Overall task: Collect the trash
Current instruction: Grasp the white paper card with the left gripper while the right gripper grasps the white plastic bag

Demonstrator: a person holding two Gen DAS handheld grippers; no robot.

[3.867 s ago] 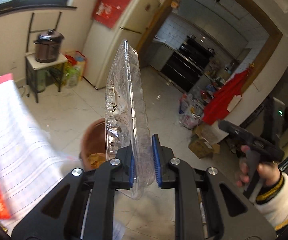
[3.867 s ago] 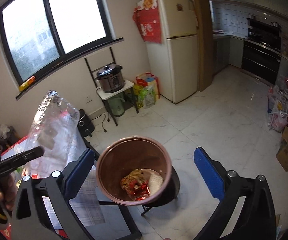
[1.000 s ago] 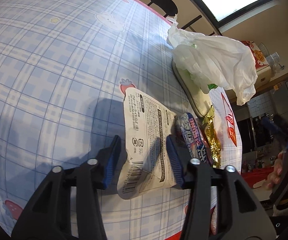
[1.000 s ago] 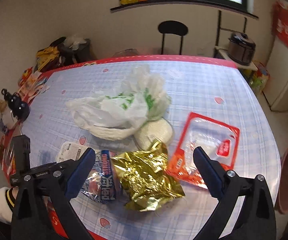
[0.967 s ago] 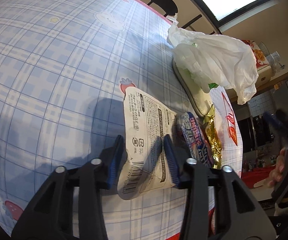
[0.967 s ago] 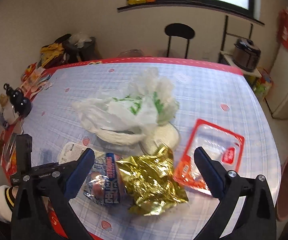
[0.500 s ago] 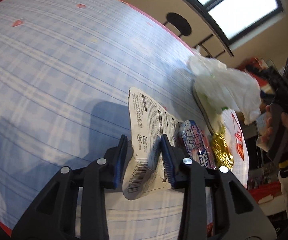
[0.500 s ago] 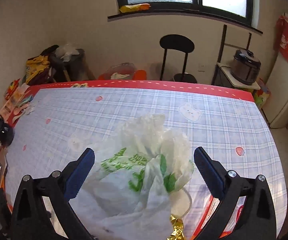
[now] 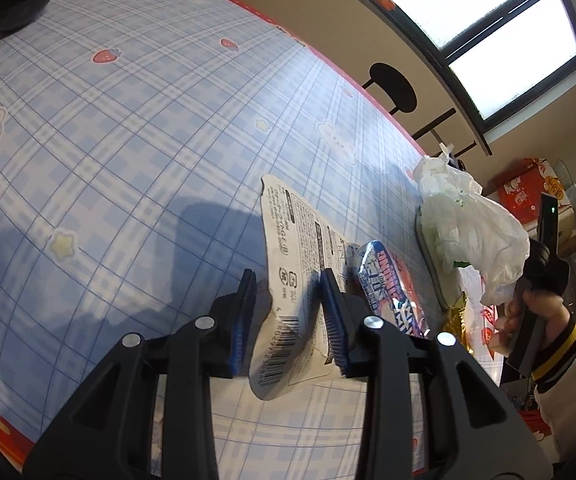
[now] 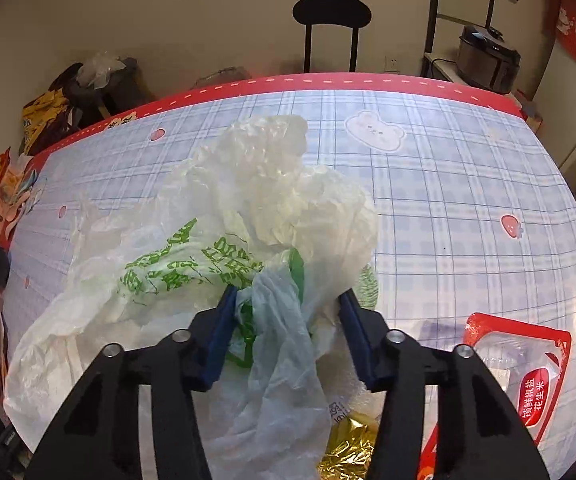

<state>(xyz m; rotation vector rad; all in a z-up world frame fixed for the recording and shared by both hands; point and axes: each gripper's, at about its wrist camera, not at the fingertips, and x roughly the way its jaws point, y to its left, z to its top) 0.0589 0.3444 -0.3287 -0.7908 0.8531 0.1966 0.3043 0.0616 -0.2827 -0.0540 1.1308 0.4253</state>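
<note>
Trash lay spread over the table (image 9: 127, 128), and each gripper had a piece of it. The left gripper (image 9: 288, 312) had just been closing on a white wrapper (image 9: 294, 280), which stood curled between the fingers (image 9: 243, 312): its printed end ran out past the tips and its barcode end hung back toward the palm. The right-hand pad seemed to touch it; whether the left-hand pad pressed I could not tell. Such a stiff, bowed sheet could have slid out of a loose pinch on lifting. Just right of those fingers lay a blue packet (image 9: 388, 296), near enough to be nudged or dragged along.

The right gripper (image 10: 283, 320) had also just been closing, with a twisted neck of the plastic bag (image 10: 223, 240) between the fingers and the bulk of the bag billowing beyond the tips. The film looked gathered yet not plainly squeezed. Thin film might have slipped or torn. Below the fingers sat gold foil (image 10: 348, 452), to their right a red pouch (image 10: 528, 376); a trailing bag could have swept either off the table.
</note>
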